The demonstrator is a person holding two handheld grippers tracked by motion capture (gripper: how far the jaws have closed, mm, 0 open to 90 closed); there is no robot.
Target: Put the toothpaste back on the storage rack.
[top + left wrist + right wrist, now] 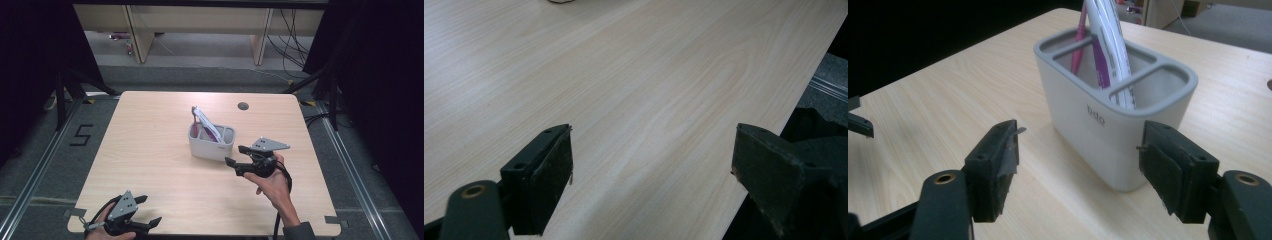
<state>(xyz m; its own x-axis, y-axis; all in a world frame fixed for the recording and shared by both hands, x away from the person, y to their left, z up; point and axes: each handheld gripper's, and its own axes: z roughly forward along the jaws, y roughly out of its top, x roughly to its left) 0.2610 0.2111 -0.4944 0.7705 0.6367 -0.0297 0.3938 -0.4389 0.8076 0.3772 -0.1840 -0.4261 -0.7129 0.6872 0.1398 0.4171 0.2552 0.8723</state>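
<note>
From the high view I see the pale wood-grain table, rounded at its corners, with a white plastic holder near its middle. The holder is a rounded oblong tub with a grey rim, its long axis running left to right. A white-and-purple tube leans up out of it, top tilted to the far left. My right gripper sits just right of the holder, jaws apart, nothing between them. My left gripper rests at the near edge.

In the left gripper view I see its matte black jaws wide apart over bare wood.

In the right gripper view I see the smooth holder beyond the gripper's spread jaws, untouched; dividers split it into compartments.
</note>
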